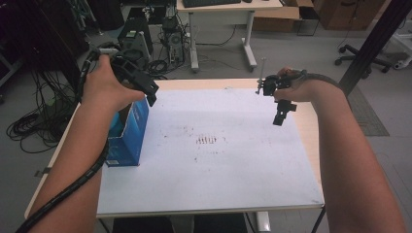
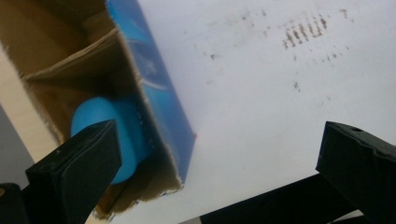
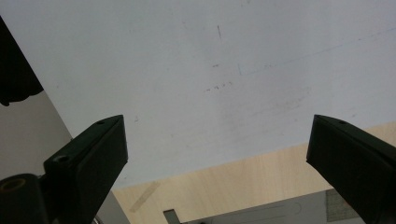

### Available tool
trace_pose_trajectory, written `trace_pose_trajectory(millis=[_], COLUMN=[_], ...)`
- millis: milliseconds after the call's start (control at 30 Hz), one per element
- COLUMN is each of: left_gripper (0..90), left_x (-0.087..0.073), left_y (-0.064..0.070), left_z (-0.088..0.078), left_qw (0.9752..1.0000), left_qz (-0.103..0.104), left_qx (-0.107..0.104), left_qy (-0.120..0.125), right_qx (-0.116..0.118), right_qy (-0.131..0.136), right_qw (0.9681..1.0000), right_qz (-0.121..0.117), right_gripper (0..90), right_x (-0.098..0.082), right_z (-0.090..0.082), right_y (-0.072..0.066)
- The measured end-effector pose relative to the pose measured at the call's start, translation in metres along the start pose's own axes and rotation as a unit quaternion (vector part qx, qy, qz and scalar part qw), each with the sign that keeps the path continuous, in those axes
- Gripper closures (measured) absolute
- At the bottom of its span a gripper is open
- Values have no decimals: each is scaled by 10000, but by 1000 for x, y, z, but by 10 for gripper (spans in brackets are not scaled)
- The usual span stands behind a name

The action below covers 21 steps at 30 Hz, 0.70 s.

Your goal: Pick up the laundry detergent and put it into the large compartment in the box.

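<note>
- The left hand-held gripper (image 1: 145,90) hangs over the open top of the blue box (image 1: 127,133) at the left of the high view. Its jaws stand wide apart and hold nothing.
- The right hand-held gripper (image 1: 281,112) hangs over the right part of the white sheet (image 1: 218,160), well apart from the box. Its jaws also stand wide apart, with nothing between them.
- The box stands upright at the left edge of the worktop (image 1: 311,126), its open mouth facing up. Its long axis runs roughly from the near edge of the worktop toward the far edge.
- In the left gripper view a blue ball (image 2: 123,135) lies inside the box, against the blue wall (image 2: 159,88), below a cardboard flap (image 2: 70,65).
- Risk: the ball sits close to the wall, so one jaw may catch the rim on descent and tip or shift the box.
- Risk: a round ball may roll or squirt out from between the jaws if they close off centre.
- Risk: the flap may block the inner jaw's path.
</note>
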<state>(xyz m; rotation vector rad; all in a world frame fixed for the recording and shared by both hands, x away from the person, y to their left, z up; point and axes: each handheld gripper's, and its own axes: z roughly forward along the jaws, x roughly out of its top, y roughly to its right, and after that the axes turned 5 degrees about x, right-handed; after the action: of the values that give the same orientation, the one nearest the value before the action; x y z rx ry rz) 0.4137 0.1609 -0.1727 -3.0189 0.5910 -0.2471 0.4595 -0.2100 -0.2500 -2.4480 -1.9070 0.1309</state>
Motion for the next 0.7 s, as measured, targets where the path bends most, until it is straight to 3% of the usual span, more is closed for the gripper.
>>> trace_pose_trajectory(millis=[100, 267, 333, 467, 533, 633, 700], left_gripper=[2, 2, 2, 2, 2, 2, 2], left_x=[1, 1, 0, -1, -2, -3, -3], left_y=[10, 23, 28, 34, 37, 43, 46], left_z=[2, 4, 4, 7, 7, 7, 7], left_qw=[9990, 9926, 9876, 9792, 9760, 9685, 9655], left_qz=[420, 1190, 1560, 2002, 2145, 2419, 2528], left_qx=[-146, -226, -188, -315, -386, -590, -630], left_qy=[31, 58, 80, 23, 31, 41, 29], right_qx=[1, -6, -6, 10, 20, 13, 1], right_qy=[-3, -31, -66, -56, -56, -45, -53], right_qw=[10000, 10000, 10000, 10000, 10000, 10000, 10000], right_qz=[-5, -72, -29, -73, -58, -58, -84], right_gripper=[50, 50, 48, 48, 49, 48, 48], right_x=[2, 6, 6, 7, 7, 6, 7], right_z=[-1, -1, -1, -1, -1, -2, -2], right_y=[-2, -3, -4, -6, -6, -5, -5])
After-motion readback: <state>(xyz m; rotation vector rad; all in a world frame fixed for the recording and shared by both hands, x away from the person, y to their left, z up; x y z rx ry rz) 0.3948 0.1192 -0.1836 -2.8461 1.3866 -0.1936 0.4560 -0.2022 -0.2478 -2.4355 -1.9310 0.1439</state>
